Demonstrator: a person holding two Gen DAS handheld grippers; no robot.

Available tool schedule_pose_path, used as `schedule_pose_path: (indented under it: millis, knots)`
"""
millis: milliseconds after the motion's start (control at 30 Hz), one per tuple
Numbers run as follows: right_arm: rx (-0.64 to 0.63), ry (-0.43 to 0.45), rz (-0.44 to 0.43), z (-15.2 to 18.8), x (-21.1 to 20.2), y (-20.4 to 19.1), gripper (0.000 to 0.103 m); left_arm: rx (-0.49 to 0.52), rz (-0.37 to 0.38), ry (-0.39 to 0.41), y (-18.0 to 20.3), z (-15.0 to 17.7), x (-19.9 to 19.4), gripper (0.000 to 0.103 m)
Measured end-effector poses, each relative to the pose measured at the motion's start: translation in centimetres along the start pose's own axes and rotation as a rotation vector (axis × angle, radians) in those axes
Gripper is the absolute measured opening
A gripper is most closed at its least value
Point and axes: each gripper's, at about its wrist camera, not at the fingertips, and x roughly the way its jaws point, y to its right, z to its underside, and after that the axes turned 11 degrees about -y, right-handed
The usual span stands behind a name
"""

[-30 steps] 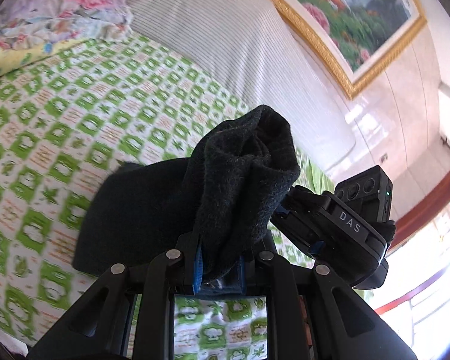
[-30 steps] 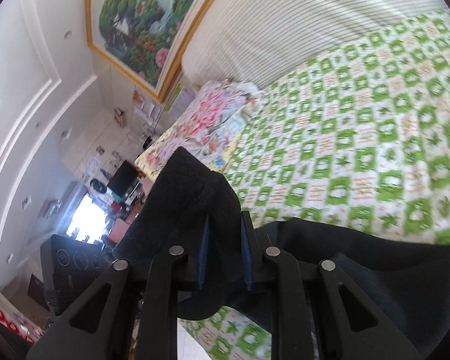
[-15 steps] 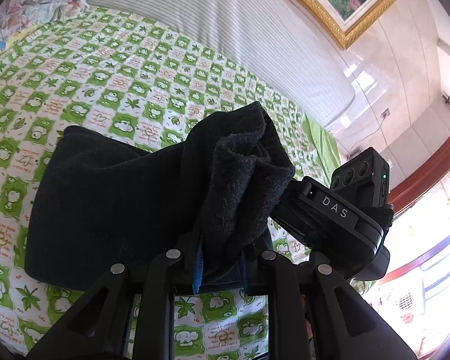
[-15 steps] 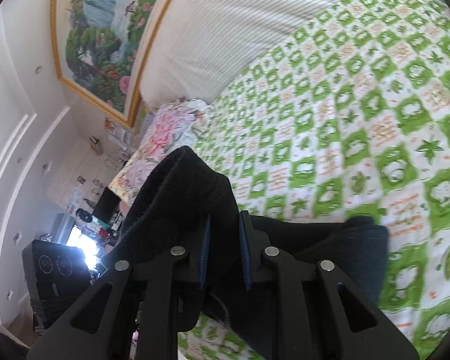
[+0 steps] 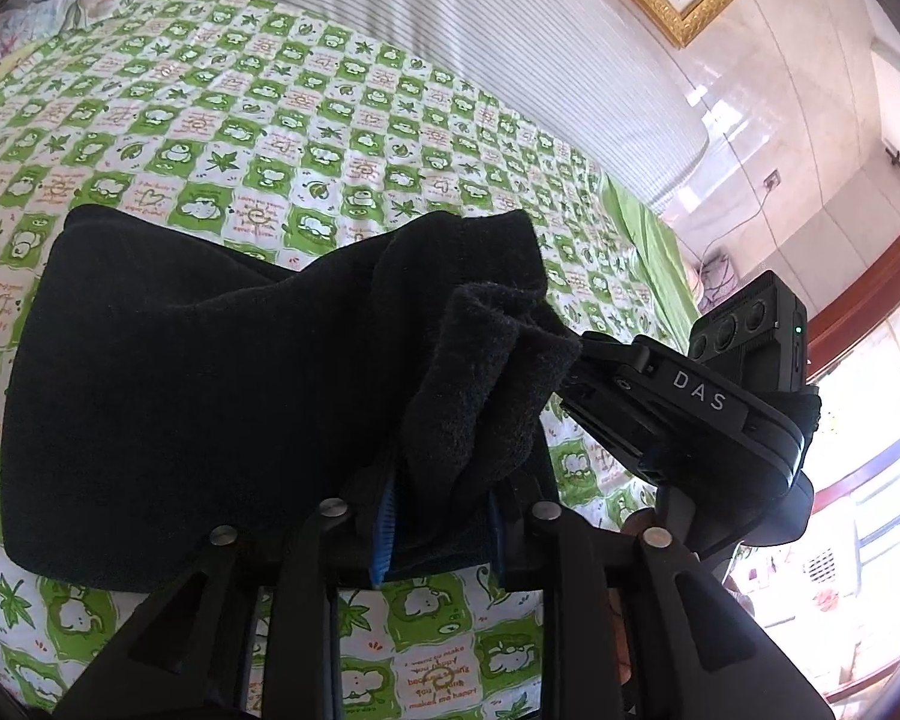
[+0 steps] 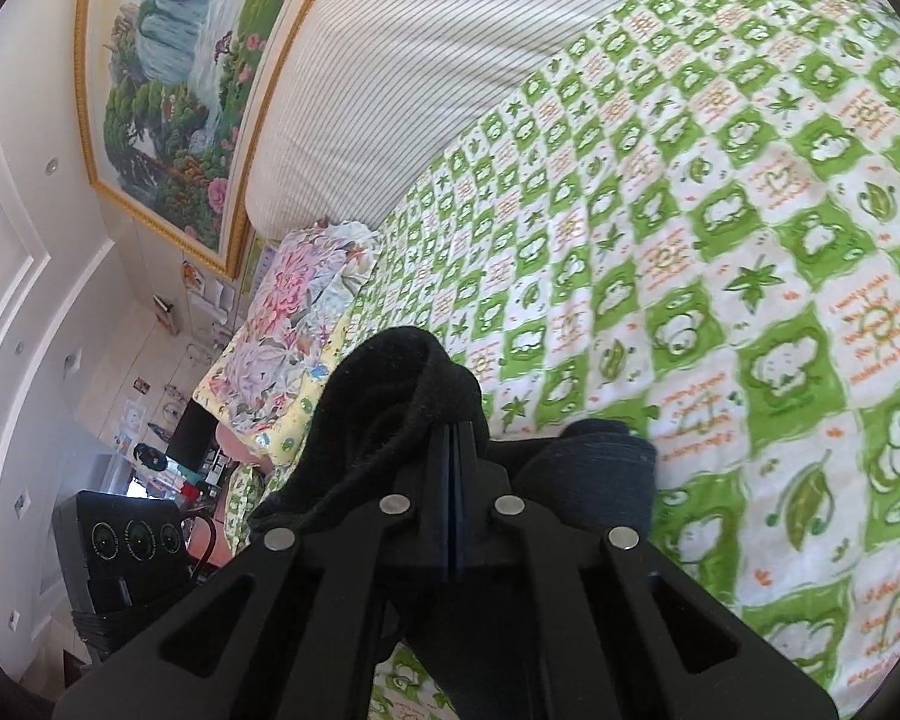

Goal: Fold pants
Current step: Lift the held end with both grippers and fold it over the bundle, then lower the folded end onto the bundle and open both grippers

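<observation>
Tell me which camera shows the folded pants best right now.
Left wrist: the black pants spread across the green checked bedsheet, edges visible. Right wrist shows only a bunched corner at its fingers.

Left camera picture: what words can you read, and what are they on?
"DAS": white letters on the black box on the right claw.
Orange writing in the white squares of the green bedspread: too small and bent to read for sure.
Nothing else has words.
</observation>
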Motion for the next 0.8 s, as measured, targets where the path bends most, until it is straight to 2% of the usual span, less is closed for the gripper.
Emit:
schedule_pose_path:
  millis: [167, 267, 300, 333, 400, 467, 500, 533, 667, 800]
  knots:
    - [0.025, 0.026, 0.031, 0.2, -1.0, 0.4, 0.002, 0.024, -0.005, 0.004, 0.5, 0.3, -0.2, 0.031]
    - [0.027, 0.053, 0.076, 0.3, -2.2, 0.2, 0.003, 0.033, 0.015, 0.000, 0.7, 0.4, -0.3, 0.042]
    - [0.027, 0.056, 0.087, 0.4, -2.5, 0.1, 0.003, 0.036, 0.032, -0.003, 0.8, 0.5, -0.4, 0.047]
    - [0.030, 0.060, 0.096, 0.4, -2.9, 0.1, 0.005, 0.039, 0.057, -0.011, 0.8, 0.5, -0.4, 0.049]
    - [0.031, 0.072, 0.113, 0.7, -3.6, -0.2, 0.016, 0.051, 0.091, -0.023, 1.2, 0.7, -0.4, 0.050]
    - [0.034, 0.084, 0.135, 0.9, -4.2, -0.5, 0.055, 0.084, 0.073, -0.021, 1.9, 1.0, -0.4, 0.050]
    - [0.033, 0.095, 0.145, 1.1, -4.5, -0.7, 0.062, 0.099, 0.066, -0.018, 2.1, 1.1, -0.5, 0.050]
    - [0.027, 0.109, 0.152, 1.3, -4.9, -0.9, 0.066, 0.106, 0.065, -0.016, 2.2, 1.3, -0.7, 0.050]
    - [0.014, 0.120, 0.175, 1.8, -5.7, -1.8, 0.066, 0.090, 0.094, -0.009, 1.8, 1.5, -1.5, 0.053]
    - [0.012, 0.122, 0.191, 2.3, -6.0, -2.1, 0.066, 0.075, 0.086, 0.014, 1.3, 1.7, -2.5, 0.057]
